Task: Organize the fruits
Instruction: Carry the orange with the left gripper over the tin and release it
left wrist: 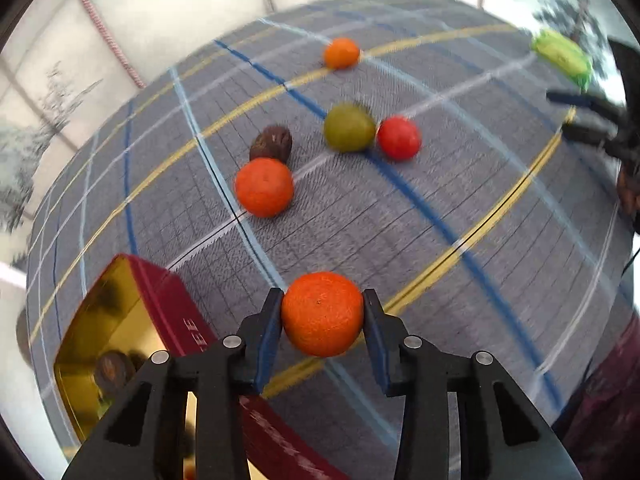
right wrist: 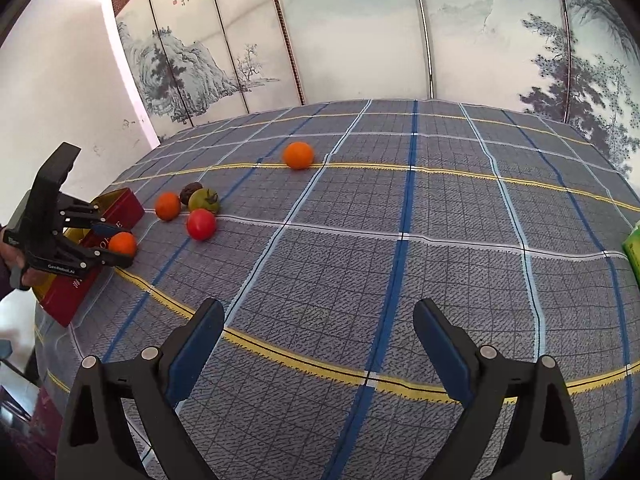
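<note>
Between the fingers of our left gripper (left wrist: pixel 323 314) sits one orange (left wrist: pixel 322 313). Below and to the left of it stands the tin box (left wrist: pixel 182 304), with something round inside (we cannot tell what). Ahead of the gripper, on the tablecloth (left wrist: pixel 460 184), lies a second orange (left wrist: pixel 264 187), and a dark fruit (left wrist: pixel 271 144) touches it from behind. To the right of these two lie an unripe tomato (left wrist: pixel 349 127) and a ripe tomato (left wrist: pixel 399 138), side by side. Far ahead, well apart, lies a third orange (left wrist: pixel 341 53). Our right gripper (right wrist: pixel 318 338) stands over bare cloth, with the fruit group ahead to its left.
</note>
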A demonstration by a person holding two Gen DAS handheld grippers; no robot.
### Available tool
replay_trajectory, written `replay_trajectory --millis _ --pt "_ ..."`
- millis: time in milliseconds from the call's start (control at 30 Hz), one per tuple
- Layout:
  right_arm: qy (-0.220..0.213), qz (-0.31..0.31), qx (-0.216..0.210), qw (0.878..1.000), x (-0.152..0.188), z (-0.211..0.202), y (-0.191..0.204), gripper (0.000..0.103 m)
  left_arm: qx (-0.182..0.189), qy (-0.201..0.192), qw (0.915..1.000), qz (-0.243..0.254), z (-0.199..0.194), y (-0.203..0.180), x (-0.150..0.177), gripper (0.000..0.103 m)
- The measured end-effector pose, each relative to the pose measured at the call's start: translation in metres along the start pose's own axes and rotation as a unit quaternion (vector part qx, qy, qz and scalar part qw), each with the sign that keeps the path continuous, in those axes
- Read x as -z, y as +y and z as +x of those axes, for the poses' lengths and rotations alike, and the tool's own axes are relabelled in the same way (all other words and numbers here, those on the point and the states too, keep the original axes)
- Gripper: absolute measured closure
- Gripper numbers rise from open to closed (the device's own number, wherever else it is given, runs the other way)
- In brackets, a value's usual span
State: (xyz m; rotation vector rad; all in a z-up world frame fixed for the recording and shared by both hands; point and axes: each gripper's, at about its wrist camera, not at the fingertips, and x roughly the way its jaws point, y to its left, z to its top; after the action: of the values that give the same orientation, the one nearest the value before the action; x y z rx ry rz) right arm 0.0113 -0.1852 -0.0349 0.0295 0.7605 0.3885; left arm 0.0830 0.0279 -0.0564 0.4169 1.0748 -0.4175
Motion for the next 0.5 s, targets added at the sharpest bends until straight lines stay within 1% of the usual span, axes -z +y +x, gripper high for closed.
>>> replay_trajectory --millis 100,167,233,300,400,500 --pt "0.0 0.001 0.001 1.0 0.0 0.0 0.0 0.009 0.004 -0.024 0.9976 -0.065 -0.022 -0.005 0.003 0.063" --pt "0.001 -0.001 0.005 1.0 0.0 0.0 0.001 0.008 0.007 -0.039 0.992 -0.12 -0.038 -0.007 0.01 0.063" --pt "0.003 -0.006 0.007 1.0 0.001 0.001 0.004 0.007 0.009 -0.049 0.9869 -0.153 -0.05 -0.012 0.016 0.063" --pt "0.007 -0.013 0.01 1.0 0.001 0.003 0.006 0.007 -0.001 -0.056 0.9831 -0.174 -0.06 -0.017 0.021 0.063" --pt "0.009 -0.016 0.014 1.0 0.002 0.004 0.008 0.007 -0.021 -0.066 0.9797 -0.188 -0.075 -0.026 0.027 0.063" --pt "0.009 -0.014 0.017 1.0 0.002 0.004 0.007 0.007 -0.028 -0.073 0.977 -0.198 -0.084 -0.033 0.031 0.063"
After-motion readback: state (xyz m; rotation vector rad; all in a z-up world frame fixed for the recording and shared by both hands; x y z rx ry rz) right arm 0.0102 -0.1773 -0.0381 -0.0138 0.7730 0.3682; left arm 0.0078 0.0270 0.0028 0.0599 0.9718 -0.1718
